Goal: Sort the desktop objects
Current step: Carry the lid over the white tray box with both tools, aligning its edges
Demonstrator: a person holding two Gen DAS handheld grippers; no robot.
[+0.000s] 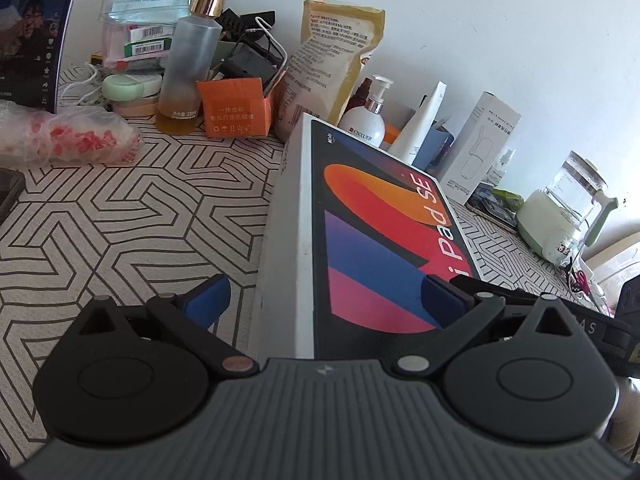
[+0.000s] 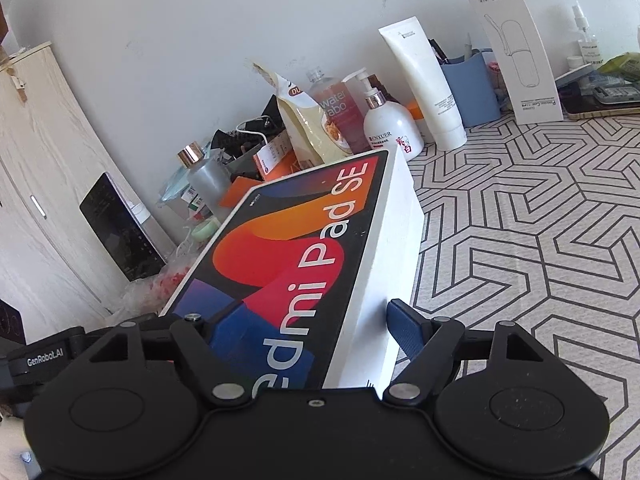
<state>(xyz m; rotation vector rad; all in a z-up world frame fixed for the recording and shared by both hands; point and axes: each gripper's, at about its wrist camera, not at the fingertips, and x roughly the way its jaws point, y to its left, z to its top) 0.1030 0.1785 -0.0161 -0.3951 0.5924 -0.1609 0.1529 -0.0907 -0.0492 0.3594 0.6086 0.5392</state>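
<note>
A large white tablet box (image 1: 384, 240) with a red, orange and blue print lies on the patterned table, its near end between both grippers. My left gripper (image 1: 324, 300) straddles its near left corner. Its left pad (image 1: 208, 300) stands off the white side with table showing in the gap, and its right pad (image 1: 440, 300) sits over the printed face. My right gripper (image 2: 316, 324) straddles the box (image 2: 304, 256) at the near right corner. Its right pad (image 2: 404, 328) meets the white side. Its left pad merges with the blue print, so contact there is unclear.
Along the wall stand a frosted bottle (image 1: 188, 72), an orange carton (image 1: 236, 108), a yellow pouch (image 1: 336, 56), a white pump bottle (image 2: 390, 124), a white tube (image 2: 424, 84), a tall white carton (image 2: 516, 44) and a kettle (image 1: 568, 208). A plastic bag (image 1: 68, 140) lies left.
</note>
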